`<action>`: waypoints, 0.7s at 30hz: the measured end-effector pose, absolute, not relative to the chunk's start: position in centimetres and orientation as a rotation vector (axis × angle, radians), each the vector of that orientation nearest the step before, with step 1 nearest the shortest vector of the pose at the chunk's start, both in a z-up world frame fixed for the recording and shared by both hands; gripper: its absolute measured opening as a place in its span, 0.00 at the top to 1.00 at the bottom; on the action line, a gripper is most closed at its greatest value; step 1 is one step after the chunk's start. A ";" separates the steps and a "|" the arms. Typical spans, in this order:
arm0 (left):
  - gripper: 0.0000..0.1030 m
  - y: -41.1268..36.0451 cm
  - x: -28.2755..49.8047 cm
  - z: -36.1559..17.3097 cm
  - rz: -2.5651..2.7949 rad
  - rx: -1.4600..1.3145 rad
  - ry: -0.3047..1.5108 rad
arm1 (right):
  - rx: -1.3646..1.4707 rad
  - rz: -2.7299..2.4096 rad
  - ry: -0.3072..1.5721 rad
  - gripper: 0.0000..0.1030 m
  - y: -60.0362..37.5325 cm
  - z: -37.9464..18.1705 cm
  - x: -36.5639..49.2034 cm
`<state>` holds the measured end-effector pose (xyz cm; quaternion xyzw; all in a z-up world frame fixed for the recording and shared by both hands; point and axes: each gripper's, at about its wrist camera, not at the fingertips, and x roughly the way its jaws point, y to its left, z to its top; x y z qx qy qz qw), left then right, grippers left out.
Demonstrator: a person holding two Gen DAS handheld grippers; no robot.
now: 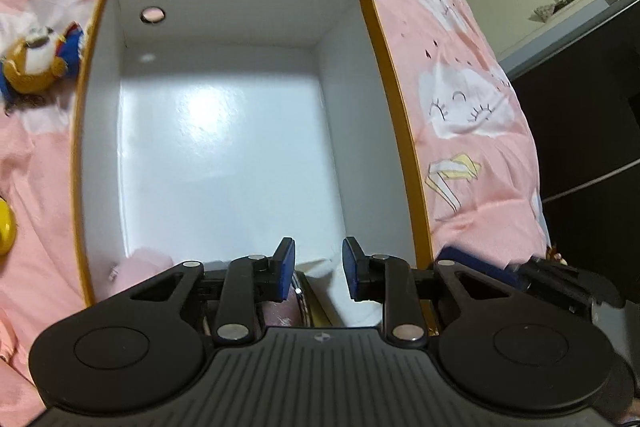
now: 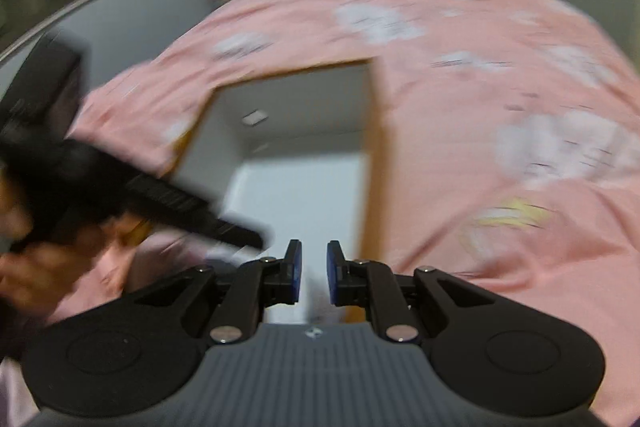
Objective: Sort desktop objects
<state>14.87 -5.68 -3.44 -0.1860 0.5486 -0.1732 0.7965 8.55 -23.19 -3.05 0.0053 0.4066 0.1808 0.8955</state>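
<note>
Left gripper (image 1: 319, 269): angled steeply down over the near end of the box (image 1: 400, 115), its blue-padded fingers (image 1: 286, 267) parted by a moderate gap with nothing between them. Right gripper (image 2: 314, 273): likewise tilted down toward the same box (image 2: 372, 163), blue pads almost together with only a thin slit left, empty; its view is smeared by motion. In that view the left tool appears at the left edge as a blurred black ribbed body, gripped from below by a hand (image 2: 36, 267).

The box is an open rectangular carton with glossy white inner walls and floor, a thin orange-tan rim, and a round finger hole in its far end wall. It rests on a soft, wrinkled pink quilt (image 1: 472, 155) printed with white clouds bearing sleepy faces. A pale pink soft item (image 1: 144, 267) lies in the box's near left corner, partly hidden behind the gripper linkage. Outside the box, to its left on the quilt, lies a small plush toy (image 1: 34, 67) in brown, white and blue; a rounded yellow object (image 1: 6, 231) is cut off at the frame edge.
</note>
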 end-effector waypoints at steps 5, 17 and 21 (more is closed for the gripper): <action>0.72 -4.8 13.4 -2.0 -0.332 -0.320 1.131 | -0.244 0.463 0.954 0.77 -18.8 -3.9 9.8; 0.72 0.0 11.1 -1.8 -0.295 -0.378 1.078 | -0.602 0.482 1.253 0.58 -13.7 -7.3 14.3; 0.72 1.2 10.6 -2.2 -0.304 -0.405 1.079 | -0.646 0.493 1.340 0.61 -12.7 -8.2 15.3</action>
